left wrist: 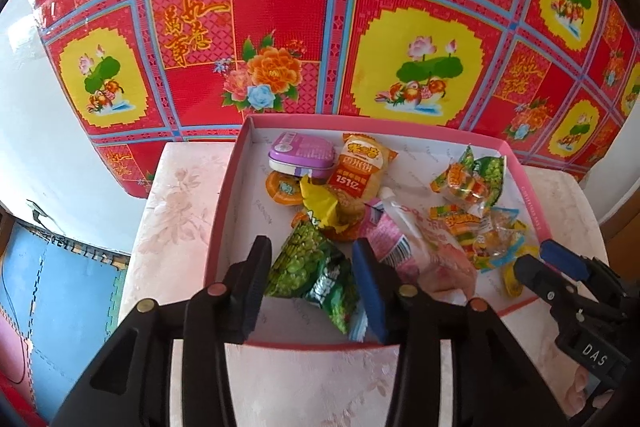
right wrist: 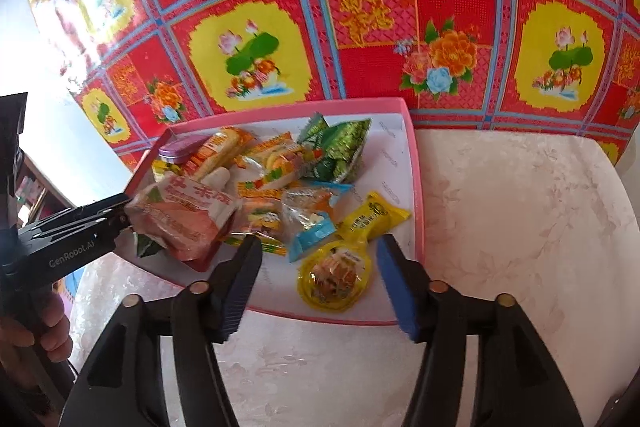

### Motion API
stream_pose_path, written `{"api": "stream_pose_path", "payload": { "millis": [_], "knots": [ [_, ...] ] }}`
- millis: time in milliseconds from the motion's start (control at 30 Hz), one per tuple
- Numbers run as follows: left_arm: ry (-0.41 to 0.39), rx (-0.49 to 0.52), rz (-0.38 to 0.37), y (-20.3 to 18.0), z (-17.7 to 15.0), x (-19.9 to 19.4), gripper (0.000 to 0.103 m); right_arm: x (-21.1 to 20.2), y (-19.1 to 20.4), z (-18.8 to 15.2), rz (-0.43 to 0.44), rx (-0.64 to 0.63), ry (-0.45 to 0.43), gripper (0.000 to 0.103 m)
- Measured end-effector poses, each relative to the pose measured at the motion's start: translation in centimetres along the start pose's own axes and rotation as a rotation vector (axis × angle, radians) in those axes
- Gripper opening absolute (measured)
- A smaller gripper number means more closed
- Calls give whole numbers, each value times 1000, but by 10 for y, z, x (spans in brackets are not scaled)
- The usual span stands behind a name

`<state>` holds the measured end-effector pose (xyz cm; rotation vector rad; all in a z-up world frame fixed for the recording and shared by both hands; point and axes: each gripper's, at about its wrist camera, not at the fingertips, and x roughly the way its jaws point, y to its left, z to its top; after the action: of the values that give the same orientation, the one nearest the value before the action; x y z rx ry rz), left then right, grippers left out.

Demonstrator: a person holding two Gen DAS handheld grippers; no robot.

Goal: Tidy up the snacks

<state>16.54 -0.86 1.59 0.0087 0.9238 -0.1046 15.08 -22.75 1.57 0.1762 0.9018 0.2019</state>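
Left wrist view: the left gripper has its jaws apart around a green pea packet at the near left of the pink-rimmed box, not clamping it. Right wrist view: the right gripper is spread wide over a yellow round snack pack near the box's near edge, on the pale tablecloth.

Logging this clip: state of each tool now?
Left tool: open around the green pea packet, not closed.
Right tool: open, holding nothing.

Pink box on floral tabletop
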Motion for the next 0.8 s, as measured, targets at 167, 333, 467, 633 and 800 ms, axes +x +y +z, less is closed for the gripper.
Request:
{"api": "stream_pose_path", "payload": {
  "millis": [167,333,467,633,800],
  "knots": [
    [-14,6,8,-3,-6,-15,55,-13,7,-1,14,-14,-25,65],
    [-29,15,-13,-10,-14,-31,61,-26,13,-6,12,-23,-40,70],
    [-38,29,-11,-18,-23,-42,66,-35,16,-13,15,-18,-41,76],
    [-46,51,-2,-26,-39,-53,69,-44,16,-21,16,-15,-46,79],
    [-38,63,-3,-32,-53,-57,69,-51,17,-34,5,-23,-41,80]
  ]
}}
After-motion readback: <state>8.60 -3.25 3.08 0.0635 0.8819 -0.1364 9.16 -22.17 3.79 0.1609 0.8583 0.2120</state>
